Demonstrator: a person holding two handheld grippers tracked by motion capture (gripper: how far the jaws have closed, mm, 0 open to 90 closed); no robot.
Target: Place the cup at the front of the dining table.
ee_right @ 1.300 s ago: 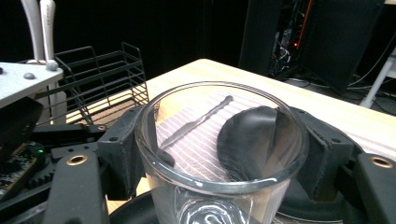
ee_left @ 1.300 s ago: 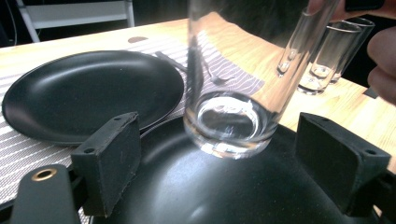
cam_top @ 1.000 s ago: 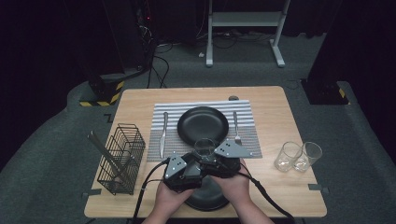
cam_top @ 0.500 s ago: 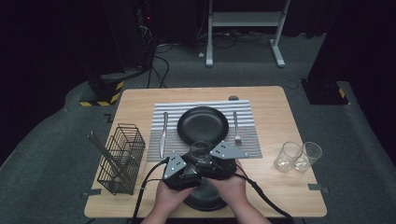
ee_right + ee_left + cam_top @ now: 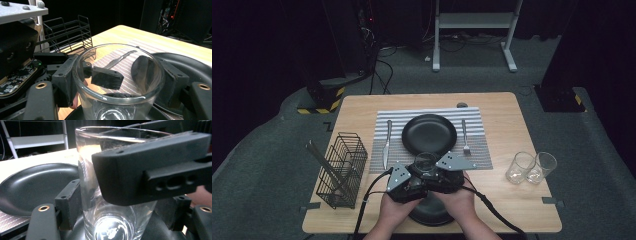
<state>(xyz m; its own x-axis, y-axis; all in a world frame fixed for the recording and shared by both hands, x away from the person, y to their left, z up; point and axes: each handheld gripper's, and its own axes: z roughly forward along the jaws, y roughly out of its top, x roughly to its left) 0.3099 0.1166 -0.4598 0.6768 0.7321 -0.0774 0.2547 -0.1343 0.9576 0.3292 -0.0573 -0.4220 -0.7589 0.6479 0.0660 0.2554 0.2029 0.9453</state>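
Far left on the wooden table (image 5: 507, 107): a black wire basket (image 5: 341, 168), standing upright, well apart from the hands. Next, a striped placemat (image 5: 474, 150) bearing a knife (image 5: 386, 141) on its left, a black plate (image 5: 429, 133) in the middle and a fork (image 5: 465, 135) on its right. At the near edge of the mat, just in front of the plate: a clear drinking glass (image 5: 425, 161), upright, pinched between both tools, above a second black dish (image 5: 432, 212) at the table's near edge. Left gripper (image 5: 406, 181) clamped on the glass, a jaw pressed to each side of the wall in the left gripper view (image 5: 117, 195). Right gripper (image 5: 447, 172) likewise grasping the same glass, jaws flanking the wall in the right gripper view (image 5: 117, 82), one of the other tool's jaws showing through the glass. Grippers touching, crowding each other, hiding the lower half of the glass from above. Far right, near the table's edge: two empty tumblers (image 5: 532, 167), side by side, touching, well apart from the held glass.
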